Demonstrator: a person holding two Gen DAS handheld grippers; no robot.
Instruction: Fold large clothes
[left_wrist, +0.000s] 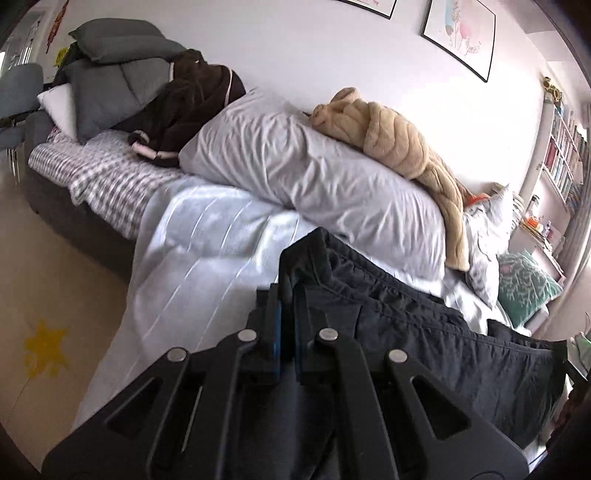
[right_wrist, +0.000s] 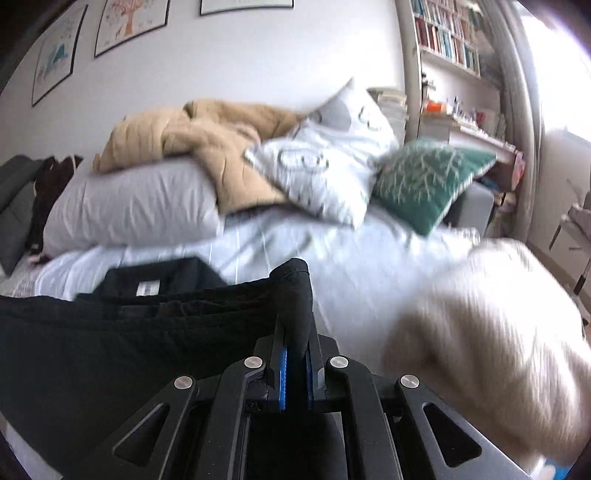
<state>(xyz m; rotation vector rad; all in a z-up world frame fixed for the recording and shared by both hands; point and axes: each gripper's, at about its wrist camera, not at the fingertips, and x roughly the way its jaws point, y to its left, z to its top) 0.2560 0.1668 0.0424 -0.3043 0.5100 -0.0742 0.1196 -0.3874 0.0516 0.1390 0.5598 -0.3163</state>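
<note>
Both our tools pinch the waistband of a dark garment above the bed.

Our left tool (left_wrist: 287, 295) has its blue-padded jaws pressed together on one end of the black garment (left_wrist: 424, 325), and our right tool (right_wrist: 295, 332) is clamped on the other end of the same garment (right_wrist: 129, 332), so the elastic waistband runs stretched between the two. The cloth hangs below the tools, over the pale blue sheet of the bed (left_wrist: 207, 229). A white label (right_wrist: 147, 288) shows inside the waistband in the right wrist view. Behind the garment lies a long grey pillow (left_wrist: 295, 158) with a tan fleece (left_wrist: 399, 140) draped over it. A green cushion (right_wrist: 428, 181) leans beside a patterned white pillow (right_wrist: 325, 162). A blurred cream fluffy textile (right_wrist: 498, 314) sits near our right tool.
</note>
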